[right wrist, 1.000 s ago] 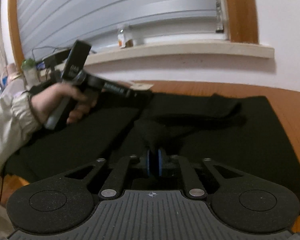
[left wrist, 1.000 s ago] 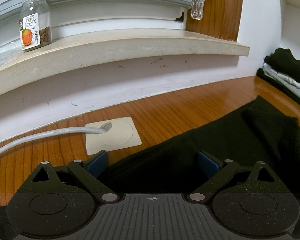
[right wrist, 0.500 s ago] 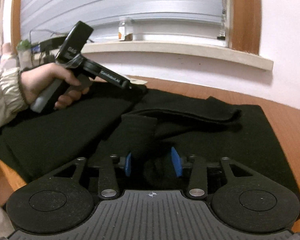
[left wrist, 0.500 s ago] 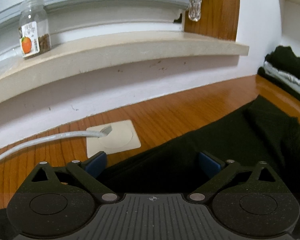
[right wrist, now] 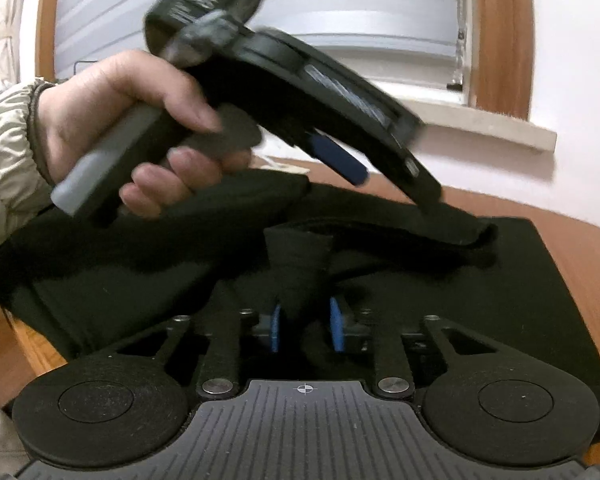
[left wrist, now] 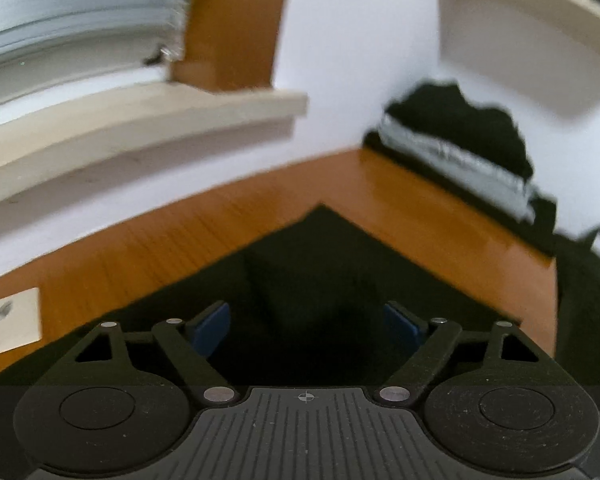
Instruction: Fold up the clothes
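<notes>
Swung rightward, left hand [right wrist: 112, 120] tilts left gripper [left wrist: 306, 326] down—jaws closing.

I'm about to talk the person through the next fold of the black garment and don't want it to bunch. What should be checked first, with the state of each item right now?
1. Right gripper has cloth: a peak of the black garment stands between the closing blue pads; firm grip cannot tell.
2. Left gripper free: ok, jaws wide though closing, nothing pinched.
3. Left gripper clear of the cloth: ok, in the right wrist view it is lifted above the garment.
4. Garment lying flat: not ok, a rolled fold crosses the far part.
5. Room on the wooden table: ok, bare wood beyond the garment's corner.
6. Folded stack out of the way: ok, by the wall.
</notes>
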`<action>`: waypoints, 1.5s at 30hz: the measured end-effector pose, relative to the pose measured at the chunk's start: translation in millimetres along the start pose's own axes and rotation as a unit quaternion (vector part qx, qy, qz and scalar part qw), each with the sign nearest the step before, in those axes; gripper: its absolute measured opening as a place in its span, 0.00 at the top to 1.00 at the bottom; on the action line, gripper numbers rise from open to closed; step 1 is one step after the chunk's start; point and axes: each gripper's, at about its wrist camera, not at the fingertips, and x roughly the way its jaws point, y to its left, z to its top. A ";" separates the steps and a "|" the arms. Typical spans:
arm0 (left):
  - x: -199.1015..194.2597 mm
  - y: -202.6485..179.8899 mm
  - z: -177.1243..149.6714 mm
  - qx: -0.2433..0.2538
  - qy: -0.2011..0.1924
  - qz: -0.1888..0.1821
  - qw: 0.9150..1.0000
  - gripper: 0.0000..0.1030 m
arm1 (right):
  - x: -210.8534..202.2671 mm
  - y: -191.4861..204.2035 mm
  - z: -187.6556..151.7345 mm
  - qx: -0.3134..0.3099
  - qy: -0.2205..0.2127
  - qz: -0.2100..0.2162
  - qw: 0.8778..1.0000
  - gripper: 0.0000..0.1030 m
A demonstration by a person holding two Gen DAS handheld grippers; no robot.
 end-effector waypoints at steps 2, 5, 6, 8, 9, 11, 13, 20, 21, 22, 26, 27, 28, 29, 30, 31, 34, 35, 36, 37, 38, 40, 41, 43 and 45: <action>11.6 -6.9 -1.6 0.017 0.020 0.002 1.000 0.17 | 0.0 -2.9 0.3 0.007 -0.001 0.003 1.000 0.81; 24.3 -13.3 -4.5 0.047 0.047 0.019 0.998 0.29 | -0.6 -7.6 -1.3 0.016 -0.005 0.006 1.000 0.84; 26.5 -13.4 -5.4 0.055 0.050 0.026 0.997 0.33 | -0.8 -9.2 -1.6 0.018 -0.006 0.007 1.000 0.84; 26.6 -8.5 -6.4 0.052 0.051 0.025 0.997 0.56 | -1.6 -11.9 -1.1 0.020 -0.009 0.008 1.000 0.88; 26.4 -5.9 -6.6 0.050 0.051 0.024 0.997 0.63 | -3.1 -13.4 -0.5 0.022 -0.013 0.009 1.000 0.90; 20.8 1.1 -2.5 0.031 0.039 0.017 0.999 0.94 | -8.1 -17.0 2.1 0.024 -0.027 0.009 0.999 0.92; 7.4 6.4 5.8 0.017 0.019 0.005 1.000 0.97 | -18.1 -23.2 10.5 0.029 -0.051 0.004 0.998 0.92; -110.3 8.4 86.2 -0.010 -0.093 -0.019 0.995 0.97 | -78.0 -29.1 107.1 -0.001 -0.149 0.027 0.988 0.93; -133.5 7.9 97.3 -0.011 -0.113 -0.016 0.993 0.97 | -88.3 -27.0 125.8 -0.007 -0.164 0.036 0.986 0.93; -157.1 8.1 106.9 -0.014 -0.130 -0.016 0.991 0.97 | -97.8 -23.2 144.8 -0.012 -0.179 0.045 0.983 0.93; -249.0 7.6 134.8 -0.009 -0.185 0.007 0.983 0.97 | -128.3 0.3 214.7 -0.025 -0.233 0.097 0.967 0.93; -271.2 7.2 139.4 -0.006 -0.196 0.016 0.980 0.97 | -132.4 7.7 229.5 -0.026 -0.246 0.109 0.963 0.93; -289.5 8.0 139.8 -0.005 -0.203 0.025 0.979 0.97 | -134.6 15.8 242.4 -0.026 -0.254 0.125 0.959 0.93; -307.7 8.8 140.1 -0.004 -0.209 0.033 0.977 0.97 | -136.7 23.8 255.4 -0.026 -0.263 0.140 0.954 0.93; -325.4 10.1 139.9 -0.004 -0.215 0.041 0.976 0.97 | -137.5 32.1 267.1 -0.027 -0.270 0.154 0.950 0.93; -339.7 14.8 136.9 -0.007 -0.218 0.048 0.975 0.97 | -134.1 41.2 274.8 -0.030 -0.271 0.165 0.948 0.93; -371.2 36.4 120.3 -0.024 -0.220 0.077 0.972 0.97 | -118.9 68.4 294.9 -0.043 -0.271 0.192 0.942 0.93; -378.7 43.8 113.3 -0.031 -0.221 0.084 0.971 0.97 | -110.9 76.2 299.0 -0.047 -0.268 0.199 0.941 0.93; -386.1 51.2 106.2 -0.038 -0.221 0.091 0.970 0.97 | -103.2 84.0 301.7 -0.051 -0.264 0.207 0.941 0.93; -392.9 58.7 99.3 -0.045 -0.222 0.098 0.969 0.97 | -97.0 91.2 303.1 -0.054 -0.261 0.214 0.940 0.93; -396.5 66.0 93.5 -0.052 -0.222 0.104 0.968 0.97 | -91.7 98.3 304.0 -0.056 -0.257 0.221 0.939 0.93; -403.7 80.7 81.6 -0.065 -0.222 0.116 0.966 0.97 | -86.5 112.5 302.5 -0.059 -0.251 0.236 0.937 0.93; -407.8 87.3 75.5 -0.070 -0.223 0.119 0.965 0.97 | -84.2 119.3 301.9 -0.061 -0.248 0.241 0.936 0.93; -415.9 99.8 65.2 -0.081 -0.226 0.124 0.963 0.97 | -82.0 130.9 301.2 -0.067 -0.244 0.247 0.936 0.93; -424.4 110.7 56.4 -0.090 -0.230 0.127 0.961 0.97 | -78.3 141.9 302.8 -0.073 -0.239 0.252 0.935 0.93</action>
